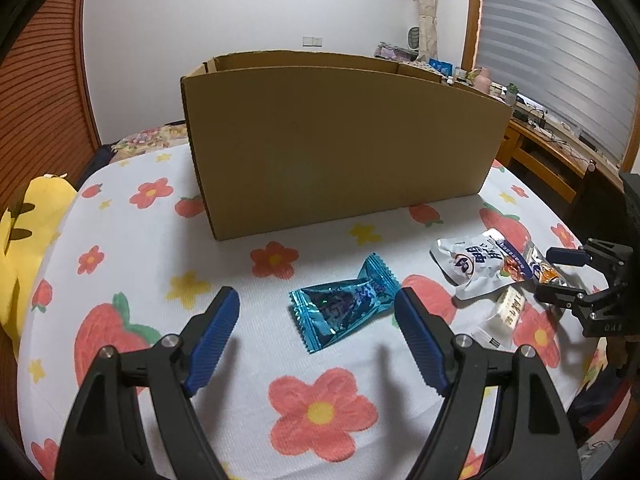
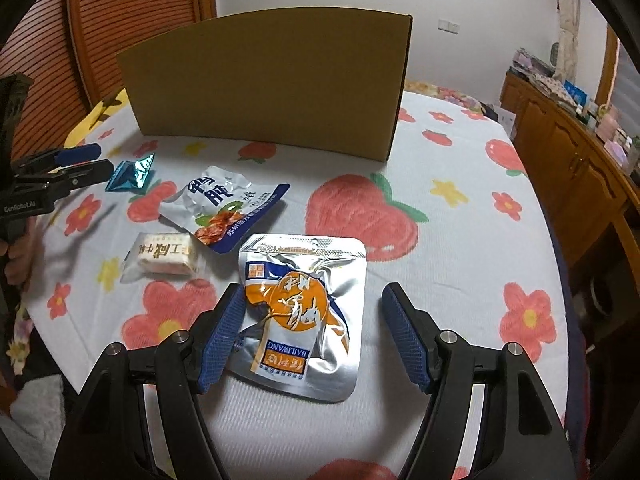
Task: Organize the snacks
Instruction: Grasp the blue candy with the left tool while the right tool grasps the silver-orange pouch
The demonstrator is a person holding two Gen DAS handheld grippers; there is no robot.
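A white cloth printed with strawberries and flowers (image 1: 120,240) covers the surface across the lower frame. At far left lies a yellow plush toy (image 1: 28,240) beside a ribbed wooden panel (image 1: 36,92). At upper right, a wooden cabinet (image 2: 568,148) carries small cluttered items, with a striped window blind (image 1: 560,60) and a white wall socket (image 1: 312,41) behind.

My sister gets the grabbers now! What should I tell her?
Left gripper: open, nothing held, lined up on the blue candy.
Right gripper: open, nothing held, straddling the orange and silver pouch.
Also lying on the flowery cloth: white and blue pouch, small wrapped cake.
Cardboard box stands behind them; its inside is hidden.
Done: nothing visible. Left: all four snacks.
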